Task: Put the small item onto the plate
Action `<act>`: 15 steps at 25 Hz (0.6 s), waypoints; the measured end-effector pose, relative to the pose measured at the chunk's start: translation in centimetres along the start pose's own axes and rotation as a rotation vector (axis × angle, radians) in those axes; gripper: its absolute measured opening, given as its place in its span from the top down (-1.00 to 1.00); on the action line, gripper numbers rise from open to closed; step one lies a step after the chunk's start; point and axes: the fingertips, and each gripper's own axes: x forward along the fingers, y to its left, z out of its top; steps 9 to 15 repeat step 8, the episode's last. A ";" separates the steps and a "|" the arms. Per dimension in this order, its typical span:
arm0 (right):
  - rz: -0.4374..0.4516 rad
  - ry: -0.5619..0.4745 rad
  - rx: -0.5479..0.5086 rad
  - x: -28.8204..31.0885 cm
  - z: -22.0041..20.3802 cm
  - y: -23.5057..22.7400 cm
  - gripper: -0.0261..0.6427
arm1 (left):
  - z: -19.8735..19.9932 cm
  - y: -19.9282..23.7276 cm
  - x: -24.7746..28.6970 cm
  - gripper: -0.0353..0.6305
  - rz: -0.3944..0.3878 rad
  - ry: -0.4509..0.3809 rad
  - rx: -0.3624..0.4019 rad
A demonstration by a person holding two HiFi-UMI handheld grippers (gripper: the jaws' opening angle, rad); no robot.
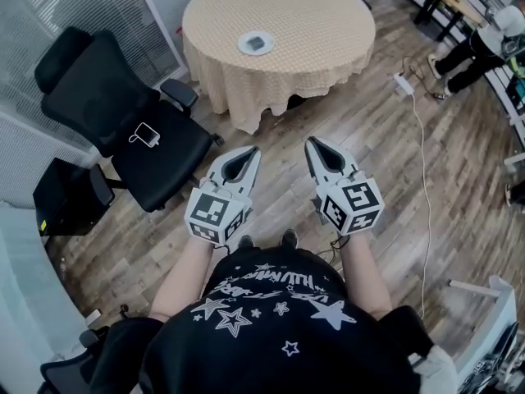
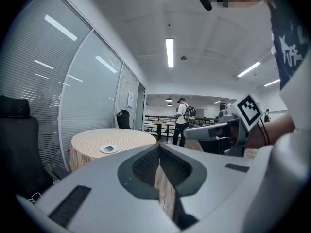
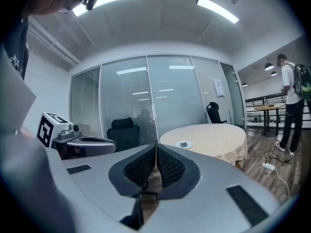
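Note:
A white plate [image 1: 257,43] with a small dark item [image 1: 257,42] lying on it sits on the round table with a beige cloth [image 1: 312,23], far ahead of me. The plate [image 2: 109,149] also shows in the left gripper view, and the plate [image 3: 184,144] in the right gripper view. My left gripper [image 1: 252,150] and right gripper [image 1: 312,141] are held side by side in front of my chest, well short of the table. Both are shut with nothing between their jaws. The left gripper's tips [image 2: 159,147] and the right gripper's tips [image 3: 156,147] meet.
A black office chair [image 1: 123,121] with a white phone on its seat stands left of the table. A power strip with a cable [image 1: 402,83] lies on the wooden floor at the right. A person [image 1: 484,43] is at the far right, and a glass wall on the left.

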 end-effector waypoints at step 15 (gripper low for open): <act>-0.025 0.002 -0.002 -0.2 -0.5 1.6 0.83 | -0.2 0.8 -2.0 0.87 -0.007 -0.007 -0.006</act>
